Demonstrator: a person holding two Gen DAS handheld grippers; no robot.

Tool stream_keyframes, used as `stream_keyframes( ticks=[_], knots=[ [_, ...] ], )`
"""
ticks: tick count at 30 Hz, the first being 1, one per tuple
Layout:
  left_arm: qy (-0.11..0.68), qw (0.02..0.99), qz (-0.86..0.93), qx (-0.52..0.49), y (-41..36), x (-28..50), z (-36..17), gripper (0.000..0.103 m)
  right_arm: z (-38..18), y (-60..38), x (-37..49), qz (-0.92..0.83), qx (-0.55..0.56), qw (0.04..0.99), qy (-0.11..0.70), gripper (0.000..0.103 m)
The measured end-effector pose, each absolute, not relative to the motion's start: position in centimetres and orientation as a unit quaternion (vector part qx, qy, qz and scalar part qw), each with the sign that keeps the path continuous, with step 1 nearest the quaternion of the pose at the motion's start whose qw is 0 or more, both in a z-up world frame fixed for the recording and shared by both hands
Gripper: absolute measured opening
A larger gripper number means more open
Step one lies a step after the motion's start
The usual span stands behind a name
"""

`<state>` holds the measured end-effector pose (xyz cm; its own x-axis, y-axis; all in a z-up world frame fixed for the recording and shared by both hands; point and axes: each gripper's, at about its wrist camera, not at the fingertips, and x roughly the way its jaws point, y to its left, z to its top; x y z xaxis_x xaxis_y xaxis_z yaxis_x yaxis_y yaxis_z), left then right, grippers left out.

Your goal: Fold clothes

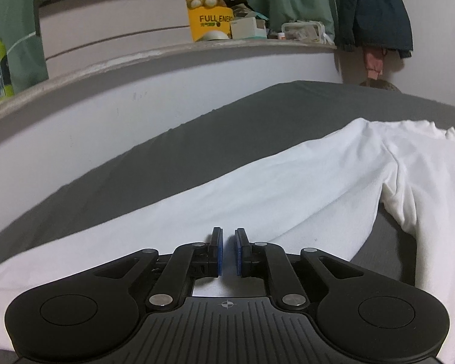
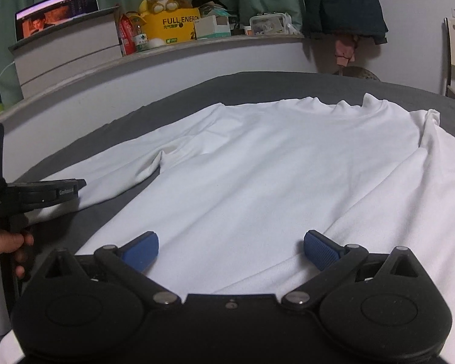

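White long-sleeved shirt (image 2: 273, 163) lies spread flat on the dark grey bed (image 2: 257, 85), collar end toward the far edge, hem toward the grippers. Long axis of the body runs away from the right gripper (image 2: 230, 250), which sits low over the hem, jaws spread wide, blue pads either side of bare cloth, nothing held. Left gripper (image 1: 228, 251) is over the shirt's left sleeve (image 1: 227, 188); the sleeve runs from it up and rightward to the armpit fold. Its jaws stand nearly closed, a thin slit between the pads; nothing visibly pinched between them, cloth only beneath. Judgement: the next move turns on that sleeve, which lies straight ahead of the left gripper and is its to take; the right is nearer the hem and body. Right wrist view shows what the left does not: the whole shirt outline, the neckline ruffles, the right sleeve folded along the far right side, the left gripper's body from the side, and a hand (image 2: 3, 247) at its handle. Left wrist view alone shows the left pads' gap and the sleeve's underarm crease close up.
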<state>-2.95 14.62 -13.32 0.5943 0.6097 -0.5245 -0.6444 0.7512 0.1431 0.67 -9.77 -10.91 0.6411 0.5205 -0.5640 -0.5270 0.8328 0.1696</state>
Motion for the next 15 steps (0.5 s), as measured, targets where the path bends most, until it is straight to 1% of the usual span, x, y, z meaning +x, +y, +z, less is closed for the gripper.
stream_keyframes(
  ticks=[1, 3, 4, 5, 6, 7, 12, 15],
  knots=[
    [0.282, 0.893, 0.351, -0.034, 14.7, -3.0, -13.3, 0.010, -10.9, -9.7, 0.7, 0.289, -0.007, 0.906, 0.310, 0.103],
    [0.282, 0.890, 0.358, -0.034, 14.7, -3.1, -13.3, 0.016, -11.0, -9.5, 0.7, 0.288, -0.012, 0.906, 0.311, 0.103],
    [0.281, 0.887, 0.366, -0.032, 14.6, -3.2, -13.3, 0.035, -11.0, -9.4, 0.6, 0.287, -0.015, 0.906, 0.311, 0.103],
    [0.283, 0.871, 0.402, -0.024, 14.6, -3.1, -13.4, 0.077, -11.0, -9.4, 0.6, 0.286, -0.018, 0.906, 0.310, 0.103],
    [0.286, 0.850, 0.441, -0.014, 14.5, -3.0, -13.4, 0.103, -11.0, -9.3, 0.6, 0.286, -0.019, 0.907, 0.310, 0.103],
    [0.286, 0.836, 0.469, -0.013, 14.7, -3.1, -13.5, 0.103, -11.0, -9.3, 0.6, 0.285, -0.019, 0.907, 0.310, 0.103],
    [0.277, 0.849, 0.439, -0.099, 17.3, -4.3, -14.0, 0.103, -11.0, -9.2, 0.7, 0.284, -0.023, 0.907, 0.311, 0.103],
    [0.276, 0.849, 0.437, -0.105, 17.8, -4.3, -14.4, 0.103, -11.1, -9.1, 0.6, 0.282, -0.029, 0.907, 0.311, 0.103]
  ],
)
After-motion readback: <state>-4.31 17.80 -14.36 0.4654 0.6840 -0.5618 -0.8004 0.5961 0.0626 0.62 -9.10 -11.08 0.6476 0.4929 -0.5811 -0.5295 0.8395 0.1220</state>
